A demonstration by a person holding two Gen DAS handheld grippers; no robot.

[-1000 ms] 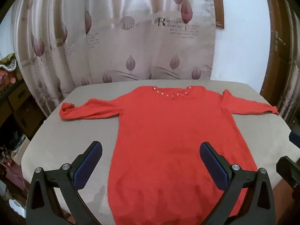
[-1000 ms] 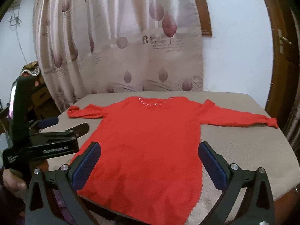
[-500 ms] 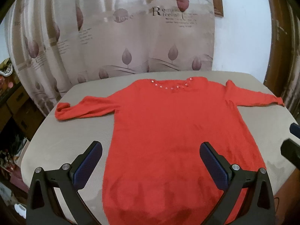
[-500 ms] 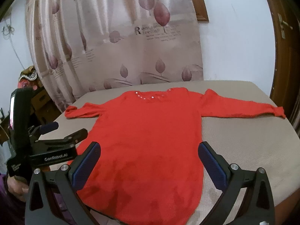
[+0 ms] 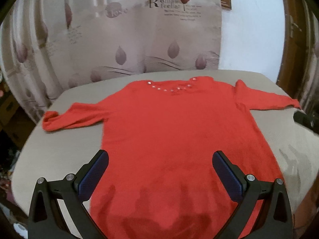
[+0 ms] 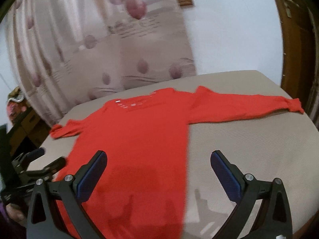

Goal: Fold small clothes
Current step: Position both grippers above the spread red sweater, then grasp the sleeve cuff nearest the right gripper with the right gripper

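A red long-sleeved sweater [image 5: 175, 135] [image 6: 139, 139] lies flat on a beige table [image 5: 59, 147] [image 6: 249, 139], sleeves spread out to both sides, beaded neckline [image 5: 171, 88] at the far edge. My left gripper [image 5: 160, 171] is open and hovers over the sweater's lower body, holding nothing. My right gripper [image 6: 158, 171] is open too, over the sweater's lower right side and the bare table beside it. In the right wrist view the left gripper [image 6: 37, 167] shows at the table's left edge. The sweater's hem lies below the frame edge in both views.
A leaf-print curtain [image 5: 119, 39] hangs right behind the table. A white wall [image 6: 229, 39] and a brown wooden door frame [image 6: 293, 49] stand at the right. Cluttered boxes [image 6: 22, 123] sit left of the table. Bare tabletop lies under the right sleeve [image 6: 239, 107].
Both grippers have moved forward and lower over the sweater, which fills more of each view. The right wrist view has swung right and is blurred. Both grippers stay open.
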